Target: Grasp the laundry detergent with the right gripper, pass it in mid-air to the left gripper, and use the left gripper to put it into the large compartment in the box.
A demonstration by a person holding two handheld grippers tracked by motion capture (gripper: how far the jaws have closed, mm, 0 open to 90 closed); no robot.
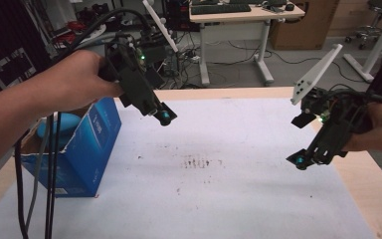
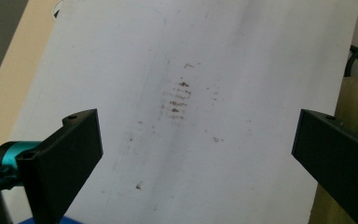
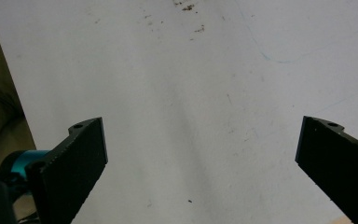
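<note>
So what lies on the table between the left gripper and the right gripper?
Bare white sheet with a brown smudge, seen in the high view, between left gripper and right gripper.

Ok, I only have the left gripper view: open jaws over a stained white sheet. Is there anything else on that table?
Observer: Yes, an open blue box stands at the left edge of the sheet, below the left gripper.
Operator: Anything inside it?
Observer: A light blue rounded thing; I cannot tell what it is.
Operator: And the other hand?
Observer: The right gripper hangs open and empty over the sheet's right edge.
</note>
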